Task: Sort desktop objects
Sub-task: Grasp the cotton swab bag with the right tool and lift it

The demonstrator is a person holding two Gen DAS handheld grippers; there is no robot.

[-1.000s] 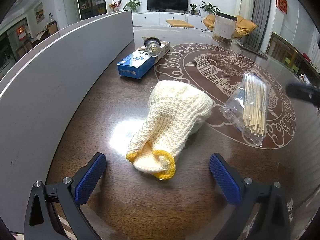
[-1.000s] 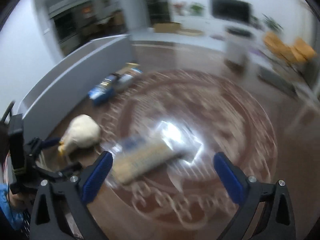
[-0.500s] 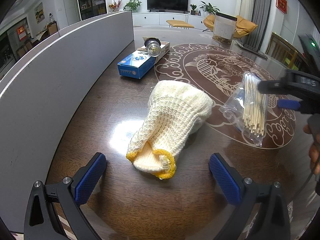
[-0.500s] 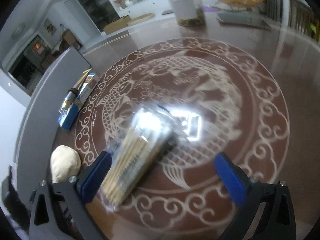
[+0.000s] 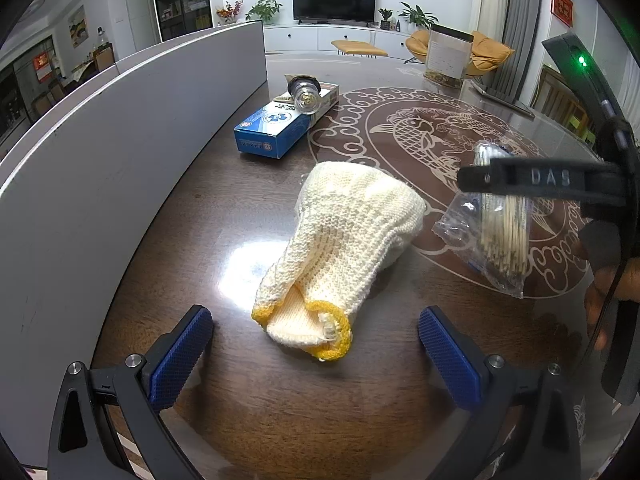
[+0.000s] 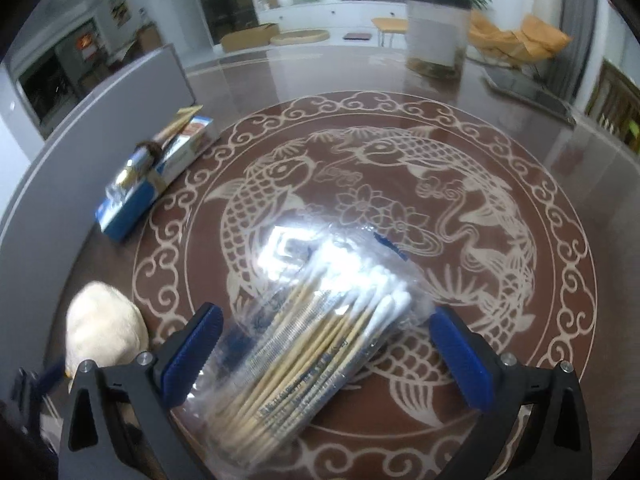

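Your right gripper (image 6: 324,352), marked "DAS", stands wide around the cotton swab bag (image 6: 316,356). Your left gripper (image 5: 316,356) stands wide near the glove (image 5: 344,240).

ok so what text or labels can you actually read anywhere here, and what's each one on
"DAS": on the black bar of the right hand-held gripper, seen from the left wrist view.
Blue box: white logo and print, too small to read.
Cotton swab bag: blue print on the plastic, too blurred to read.
Red wall hanging: too small to read.
Glove: no text.
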